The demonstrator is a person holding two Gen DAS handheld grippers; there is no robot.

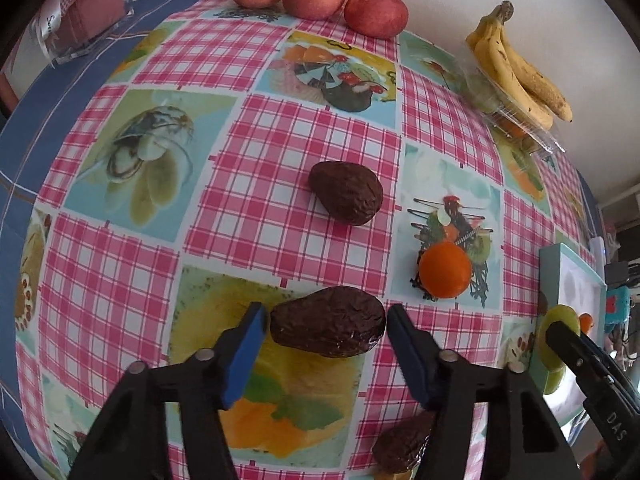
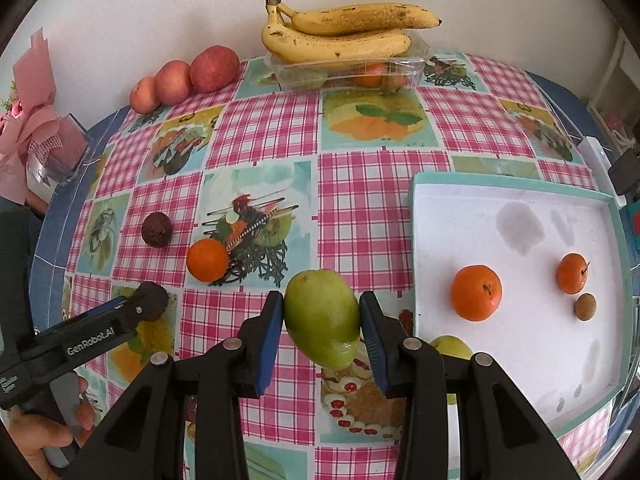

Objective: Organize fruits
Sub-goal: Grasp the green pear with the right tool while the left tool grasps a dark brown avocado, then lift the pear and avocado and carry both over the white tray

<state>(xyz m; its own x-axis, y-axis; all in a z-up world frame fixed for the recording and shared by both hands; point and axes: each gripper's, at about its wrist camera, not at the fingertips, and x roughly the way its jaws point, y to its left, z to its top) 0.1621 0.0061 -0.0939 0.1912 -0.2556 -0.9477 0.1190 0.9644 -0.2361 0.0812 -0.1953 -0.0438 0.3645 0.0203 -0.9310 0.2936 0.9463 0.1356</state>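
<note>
Right gripper (image 2: 322, 322): jaws clamped on a green pear (image 2: 321, 317), smooth skin, yellowish at its lower end, held just beside the tray (image 2: 418, 240). The tray, white inside with a teal rim, holds two oranges (image 2: 476, 293) and a small brown fruit (image 2: 585, 307).

Left gripper (image 1: 326, 322): jaws part-way apart around a dark brown, wrinkled avocado (image 1: 328, 321) lying on the checked tablecloth (image 1: 256, 208); narrow gaps show at both pads, no firm contact seen. A second avocado (image 1: 346, 193) lies further back, a loose orange (image 1: 444, 270) to its right. Bananas (image 2: 340, 34) rest on a clear box (image 2: 344, 70).
</note>
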